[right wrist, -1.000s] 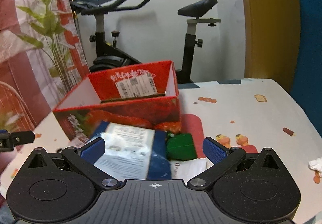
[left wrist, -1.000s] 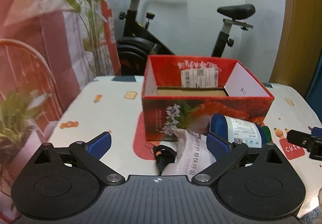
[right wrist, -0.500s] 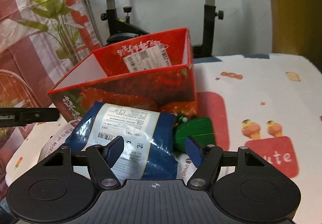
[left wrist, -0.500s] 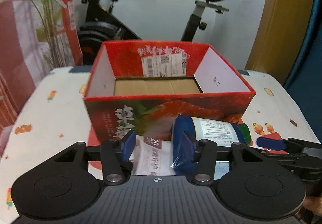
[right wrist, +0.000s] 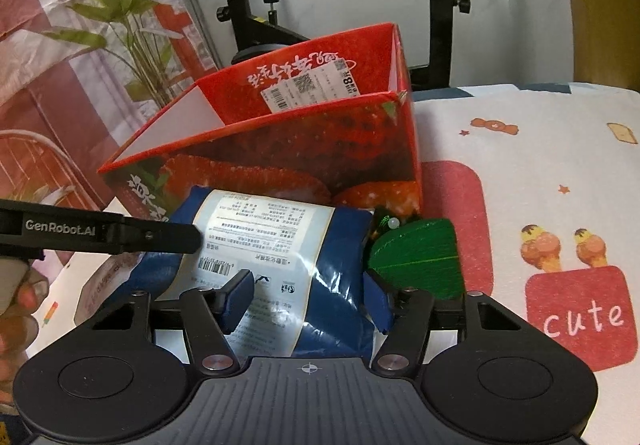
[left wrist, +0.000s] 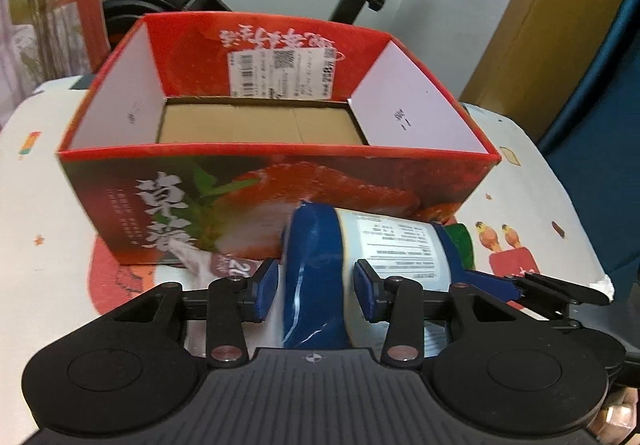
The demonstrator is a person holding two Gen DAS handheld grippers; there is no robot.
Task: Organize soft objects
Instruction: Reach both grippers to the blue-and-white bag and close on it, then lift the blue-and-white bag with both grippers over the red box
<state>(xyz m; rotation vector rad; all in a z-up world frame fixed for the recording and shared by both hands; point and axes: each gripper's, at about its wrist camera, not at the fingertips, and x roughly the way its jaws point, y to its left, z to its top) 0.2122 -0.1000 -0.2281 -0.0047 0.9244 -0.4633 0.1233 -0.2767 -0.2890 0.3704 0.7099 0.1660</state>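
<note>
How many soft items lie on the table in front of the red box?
3: a blue packet in the middle, a white packet partly under its left end, and a green item at its right end. More may be hidden beneath them.

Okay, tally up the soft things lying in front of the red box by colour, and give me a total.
Blue: 1, the blue bag with both grippers closing on it
White: 1, the white packet under its left end
Green: 1, the green pouch at its right end
Total: 3
</note>
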